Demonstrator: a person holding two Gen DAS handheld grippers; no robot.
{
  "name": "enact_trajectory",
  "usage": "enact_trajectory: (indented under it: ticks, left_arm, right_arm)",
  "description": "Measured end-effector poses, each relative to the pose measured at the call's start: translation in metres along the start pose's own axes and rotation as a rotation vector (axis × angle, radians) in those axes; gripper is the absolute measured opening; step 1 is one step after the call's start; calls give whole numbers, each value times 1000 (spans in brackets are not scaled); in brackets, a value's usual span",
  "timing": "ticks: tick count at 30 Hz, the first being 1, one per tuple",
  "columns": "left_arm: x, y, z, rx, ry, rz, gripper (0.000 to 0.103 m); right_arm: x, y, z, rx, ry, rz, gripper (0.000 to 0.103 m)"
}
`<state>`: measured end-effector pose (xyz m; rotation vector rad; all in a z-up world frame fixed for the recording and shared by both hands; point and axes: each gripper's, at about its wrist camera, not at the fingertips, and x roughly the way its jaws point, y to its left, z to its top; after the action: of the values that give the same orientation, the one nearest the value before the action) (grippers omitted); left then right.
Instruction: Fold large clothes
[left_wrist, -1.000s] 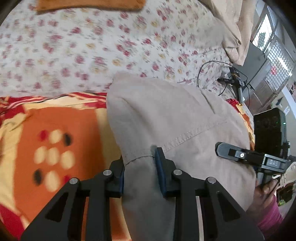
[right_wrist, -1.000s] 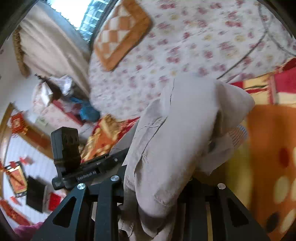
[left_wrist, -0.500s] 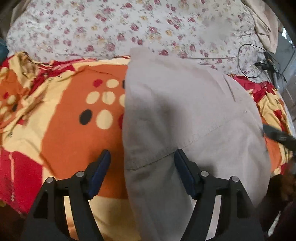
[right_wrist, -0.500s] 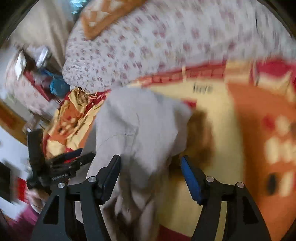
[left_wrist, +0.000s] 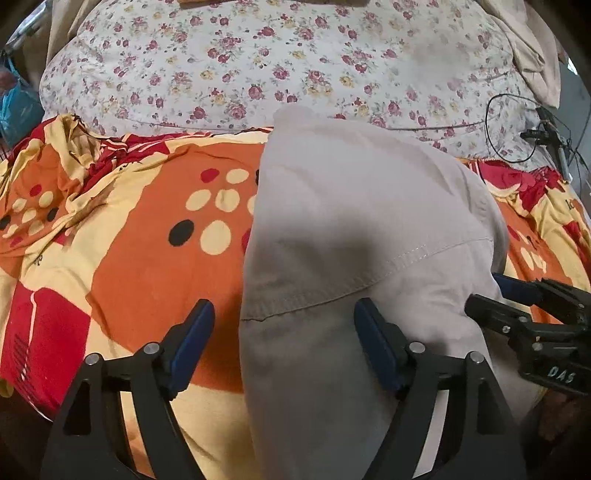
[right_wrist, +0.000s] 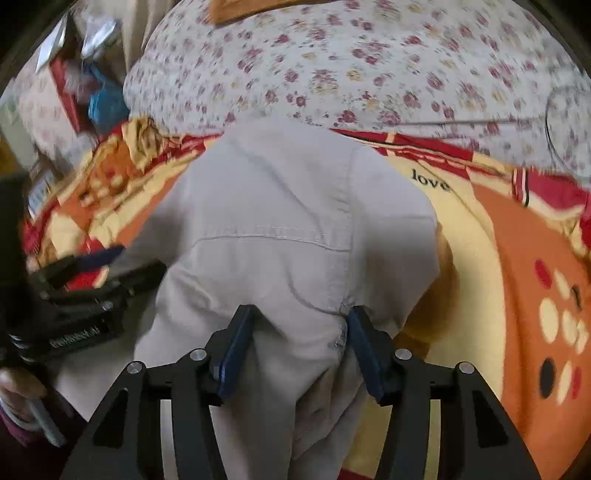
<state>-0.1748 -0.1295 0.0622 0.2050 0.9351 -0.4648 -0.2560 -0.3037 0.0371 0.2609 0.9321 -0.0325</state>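
On the orange blanket (left_wrist: 140, 280) lies the beige garment (left_wrist: 354, 221), folded over. I have both claws released, left gripper (left_wrist: 282, 334) and right gripper (right_wrist: 295, 341) straddling its near edge. Next, I judge, regrip for another fold.

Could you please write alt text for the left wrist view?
A folded beige garment lies on an orange, red and yellow patterned blanket, with the left tool open over its near edge. The right tool enters at right; a floral sheet lies behind.

Home bedroom: floral bedsheet (left_wrist: 258, 66), orange patterned blanket (left_wrist: 140, 251), curtain (left_wrist: 532, 51).
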Motion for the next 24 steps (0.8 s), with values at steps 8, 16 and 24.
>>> enact_trajectory:
  ticks: [8,16,24]
  left_arm:
    - [-21,-1,-3,-4,-39,26,78]
    - [-45,1,-7,-8,-130,51,78]
    - [-49,4,-9,-19,-171,81,78]
  right_arm:
    - [-56,18,-3,1,-118,-48,61]
    - [-71,34,-1,14,-184,-146,79]
    - [-61,33,-4,59,-165,-153,81]
